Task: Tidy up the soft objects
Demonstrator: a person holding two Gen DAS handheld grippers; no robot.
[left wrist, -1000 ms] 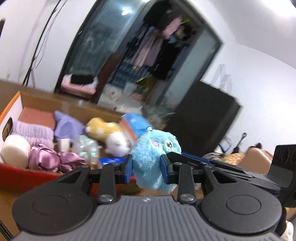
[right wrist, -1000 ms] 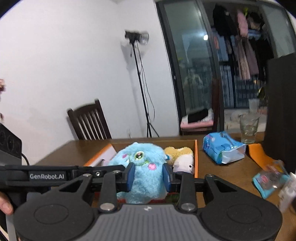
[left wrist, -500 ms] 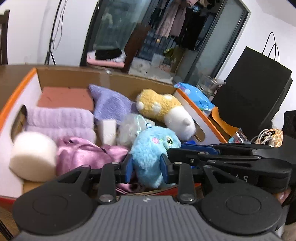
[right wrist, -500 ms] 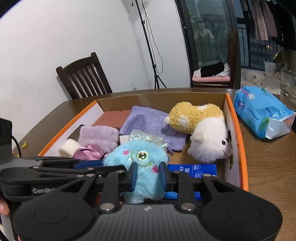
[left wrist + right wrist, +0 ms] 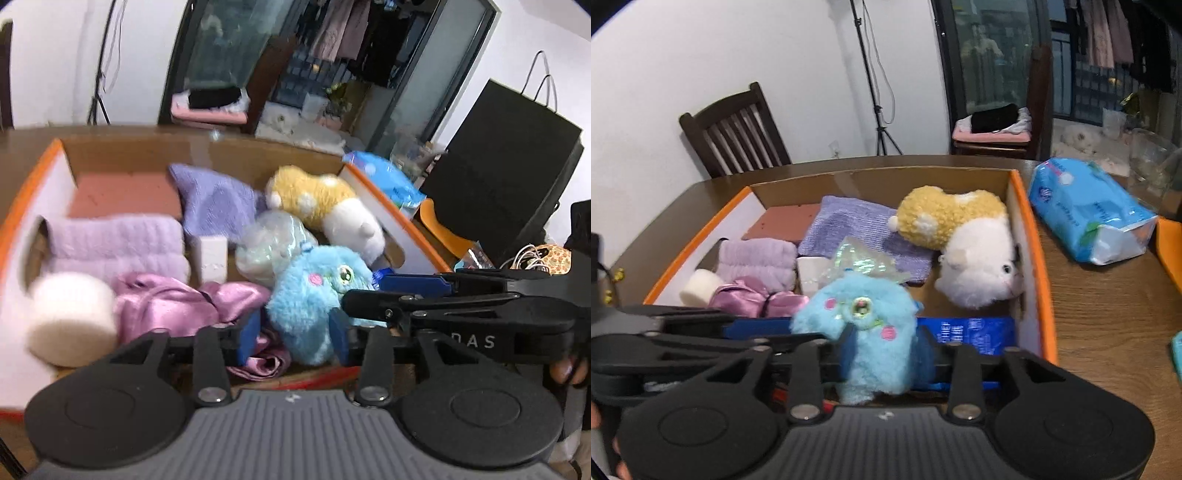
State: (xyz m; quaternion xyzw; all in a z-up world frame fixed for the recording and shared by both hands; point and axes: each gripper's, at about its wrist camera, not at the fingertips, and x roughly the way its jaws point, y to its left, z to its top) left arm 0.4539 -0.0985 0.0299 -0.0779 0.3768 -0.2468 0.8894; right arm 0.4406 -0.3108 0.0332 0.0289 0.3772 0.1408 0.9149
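A fluffy blue plush toy [image 5: 310, 291] [image 5: 864, 317] sits at the near edge of the orange-rimmed cardboard box [image 5: 391, 225] [image 5: 1030, 251], on pink satin cloth [image 5: 173, 299]. My left gripper [image 5: 293, 336] straddles its lower body with jaws opening. A gap shows beside the left pad. My right gripper [image 5: 884, 354] also straddles the plush, jaws opening, pads no longer squeezing the fur. The right gripper's fingers [image 5: 461, 306] reach in from the right in the left wrist view.
The box also holds a yellow-and-white plush [image 5: 960, 236], purple cloth [image 5: 857, 225], lavender towel [image 5: 118, 240], white foam roll [image 5: 70, 314] and blue packet [image 5: 967, 328]. A blue tissue pack [image 5: 1086, 218] lies on the table right of the box. A black bag [image 5: 506, 184] stands beyond.
Both grippers came down over the box with the blue plush squeezed between them. Both pairs of jaws have since widened and the plush has fluffed out.
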